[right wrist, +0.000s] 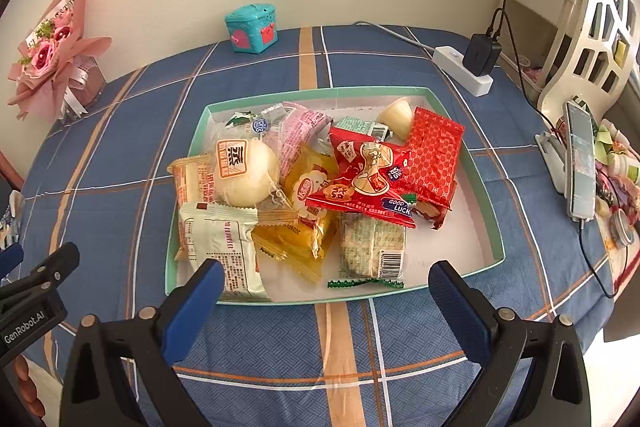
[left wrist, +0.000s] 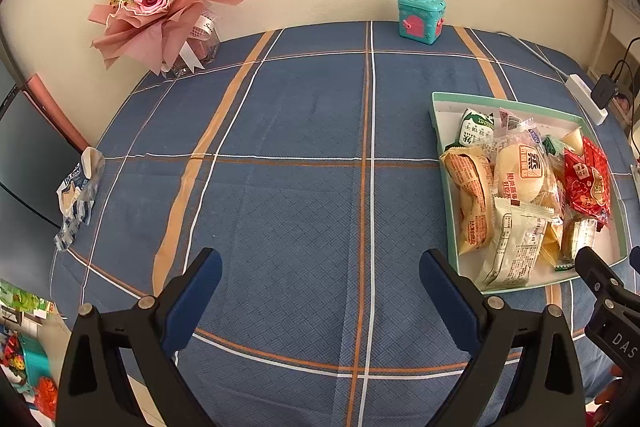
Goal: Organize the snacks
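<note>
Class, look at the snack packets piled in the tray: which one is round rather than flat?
The clear-wrapped white bun with the orange square label, at the tray's left side. It bulges like a dome; the other packets lie flat.

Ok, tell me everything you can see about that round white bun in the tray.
The round white bun is pale, smooth and dome-shaped, sealed in clear, crinkly plastic with an orange label carrying white characters on top. It lies in the left half of the mint-rimmed tray, on top of other packets, resting against an orange-printed pack to its left and a yellow packet to its right. Neither tool touches it.
</note>
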The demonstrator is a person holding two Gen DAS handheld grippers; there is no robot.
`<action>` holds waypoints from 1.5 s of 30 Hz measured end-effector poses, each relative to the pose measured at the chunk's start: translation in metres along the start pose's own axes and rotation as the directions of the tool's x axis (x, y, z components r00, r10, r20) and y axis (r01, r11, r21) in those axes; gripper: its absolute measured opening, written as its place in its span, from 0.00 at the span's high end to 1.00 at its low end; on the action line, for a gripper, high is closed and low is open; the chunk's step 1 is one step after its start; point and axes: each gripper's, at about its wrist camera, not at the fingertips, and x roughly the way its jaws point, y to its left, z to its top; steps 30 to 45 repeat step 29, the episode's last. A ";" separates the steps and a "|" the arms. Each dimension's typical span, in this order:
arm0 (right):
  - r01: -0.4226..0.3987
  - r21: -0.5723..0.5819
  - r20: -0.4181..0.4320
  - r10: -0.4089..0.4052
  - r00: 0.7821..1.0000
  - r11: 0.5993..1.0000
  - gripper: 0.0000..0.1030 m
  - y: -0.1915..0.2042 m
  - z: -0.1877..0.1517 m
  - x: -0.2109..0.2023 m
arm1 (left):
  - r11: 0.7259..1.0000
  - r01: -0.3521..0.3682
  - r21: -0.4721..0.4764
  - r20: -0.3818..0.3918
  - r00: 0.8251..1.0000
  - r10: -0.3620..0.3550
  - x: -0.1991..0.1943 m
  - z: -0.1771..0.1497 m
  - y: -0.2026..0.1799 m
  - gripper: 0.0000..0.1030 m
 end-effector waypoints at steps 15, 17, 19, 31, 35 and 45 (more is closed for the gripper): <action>-0.001 -0.003 -0.008 0.001 1.000 1.000 0.00 0.000 0.000 0.002 | 1.000 -0.011 -0.009 -0.008 1.000 0.011 0.003 -0.001 0.003 0.04; -0.002 -0.004 -0.007 0.002 1.000 1.000 0.00 0.000 0.000 0.002 | 1.000 -0.010 -0.008 -0.010 1.000 0.010 0.004 0.000 0.003 0.04; -0.002 -0.004 -0.008 0.002 1.000 1.000 0.00 0.000 0.000 0.002 | 1.000 -0.010 -0.007 -0.012 1.000 0.010 0.004 0.000 0.003 0.04; -0.002 0.000 -0.012 0.002 1.000 1.000 0.00 0.000 -0.001 0.002 | 1.000 -0.019 0.006 0.010 1.000 0.019 0.000 -0.001 0.000 0.04; -0.002 0.000 -0.012 0.002 1.000 1.000 0.00 0.000 -0.001 0.002 | 1.000 -0.019 0.006 0.010 1.000 0.019 0.000 -0.001 0.000 0.04; -0.002 0.000 -0.012 0.002 1.000 1.000 0.00 0.000 -0.001 0.002 | 1.000 -0.019 0.006 0.010 1.000 0.019 0.000 -0.001 0.000 0.04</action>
